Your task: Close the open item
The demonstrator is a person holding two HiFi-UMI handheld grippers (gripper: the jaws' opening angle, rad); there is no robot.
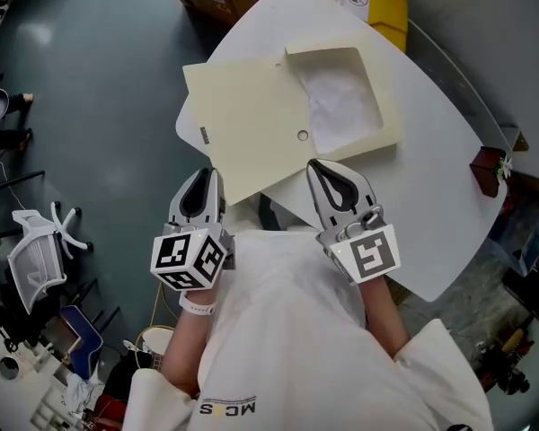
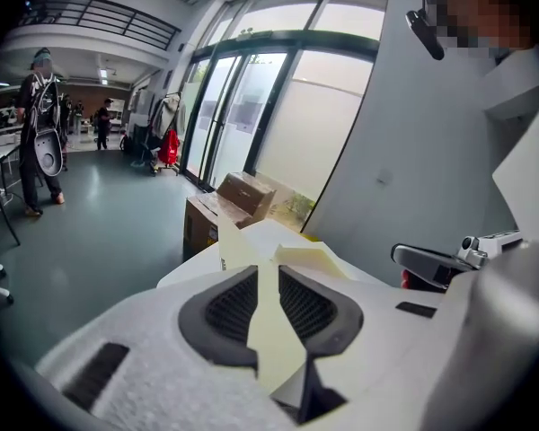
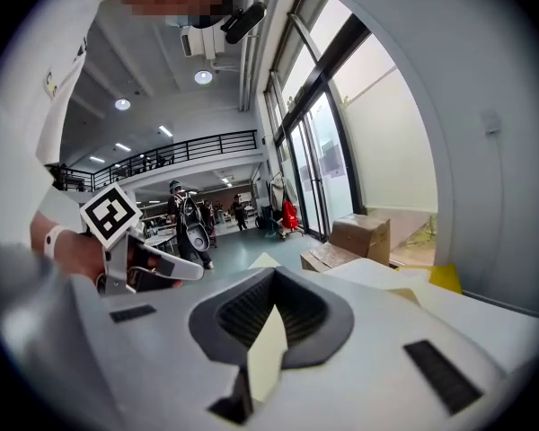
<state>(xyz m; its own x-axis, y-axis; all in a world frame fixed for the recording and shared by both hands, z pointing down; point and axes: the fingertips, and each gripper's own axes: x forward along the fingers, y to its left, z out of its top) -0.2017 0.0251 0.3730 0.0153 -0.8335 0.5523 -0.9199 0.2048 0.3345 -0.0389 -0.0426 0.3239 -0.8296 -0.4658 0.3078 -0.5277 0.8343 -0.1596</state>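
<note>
While box [image 1: 391, 128] sat open on table [image 1: 431, 205] toward far edge, lid [image 1: 247, 124] lay swung out flat, overhanging near-left edge. Left gripper [image 1: 203, 176]: jaws clamped on lid's near edge. Right gripper [image 1: 314, 167]: jaws clamped on lid's near-right corner.

The box lid [image 1: 247, 119] and box [image 1: 388, 137] are smooth, matt cream cardboard, and the tissue paper [image 1: 341, 106] inside is thin, white and crumpled. The left gripper [image 1: 202, 176] and right gripper [image 1: 320, 169] have matt, finely grained white plastic shells with black ribbed pads [image 2: 235, 308]. The table [image 1: 431, 196] is smooth matt white; the floor [image 1: 99, 79] is glossy grey-blue.
</note>
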